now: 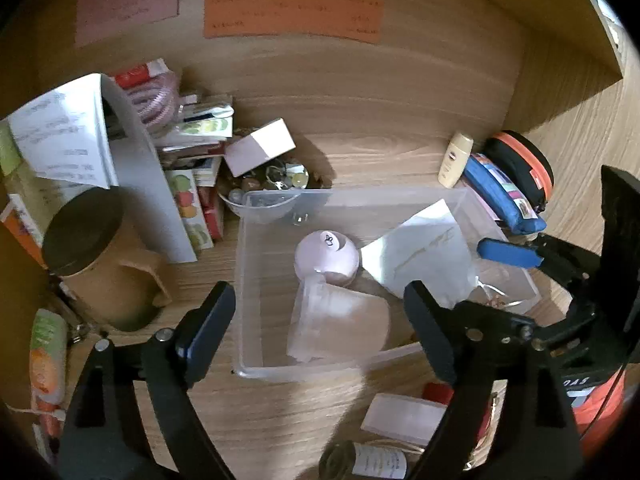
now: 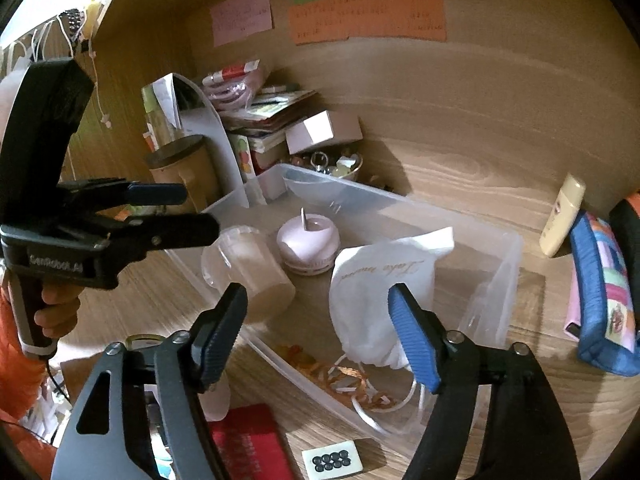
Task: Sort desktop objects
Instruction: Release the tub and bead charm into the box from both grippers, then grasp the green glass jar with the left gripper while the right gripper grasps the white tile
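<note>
A clear plastic bin sits on the wooden desk. In it lie a round pale pink gadget, a frosted plastic cup on its side, a white drawstring bag and a clear packet with orange bits. My left gripper is open, above the cup. My right gripper is open, just above the bin's near side by the white bag; it also shows in the left wrist view.
A brown mug with a dark lid, papers and boxes and a bowl of trinkets stand at the back left. A cream tube and a blue pouch lie right. A red booklet and a small card lie in front.
</note>
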A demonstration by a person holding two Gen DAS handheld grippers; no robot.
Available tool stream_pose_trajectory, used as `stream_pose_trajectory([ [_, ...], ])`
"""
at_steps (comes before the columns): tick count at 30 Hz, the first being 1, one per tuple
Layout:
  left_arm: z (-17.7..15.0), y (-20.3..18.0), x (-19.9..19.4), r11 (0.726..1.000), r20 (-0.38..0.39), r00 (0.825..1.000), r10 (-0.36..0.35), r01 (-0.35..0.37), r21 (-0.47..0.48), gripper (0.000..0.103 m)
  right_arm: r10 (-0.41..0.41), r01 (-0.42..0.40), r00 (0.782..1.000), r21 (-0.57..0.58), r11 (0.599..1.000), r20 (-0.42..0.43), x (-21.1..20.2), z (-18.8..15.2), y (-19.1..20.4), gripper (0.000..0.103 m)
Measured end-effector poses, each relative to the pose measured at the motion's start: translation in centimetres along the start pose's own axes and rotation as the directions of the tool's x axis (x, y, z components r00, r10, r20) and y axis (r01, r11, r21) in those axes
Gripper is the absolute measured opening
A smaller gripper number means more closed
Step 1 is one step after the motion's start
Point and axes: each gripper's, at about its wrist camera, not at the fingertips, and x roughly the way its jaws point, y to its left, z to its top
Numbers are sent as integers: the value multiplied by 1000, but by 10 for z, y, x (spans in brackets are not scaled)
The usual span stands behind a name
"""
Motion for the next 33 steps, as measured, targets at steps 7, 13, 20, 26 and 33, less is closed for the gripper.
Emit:
stream_pose_trajectory([
  [7, -3, 3, -17, 1000, 31, 999, 10, -10, -7, 93, -45, 46, 998, -16, 999, 32, -16, 3, 7, 81],
  [13, -7, 3, -29, 1000, 53, 998, 14, -13, -11, 94, -68, 68, 996, -3, 998, 52, -34, 2, 10, 82],
  [20, -21, 6, -40, 1000, 59, 998, 2, 0, -19, 95, -104, 102, 990, 28, 994, 91, -64, -3, 8, 83],
  [26, -36, 11, -44, 1000, 49, 999, 17, -16, -26, 98, -106, 102, 990, 48, 994, 97, -80, -14, 8, 83],
  [33, -61, 13, -39, 999, 6, 1000, 23, -23, -31, 98, -119, 113, 990, 86, 990, 73, -87, -30, 5, 83],
])
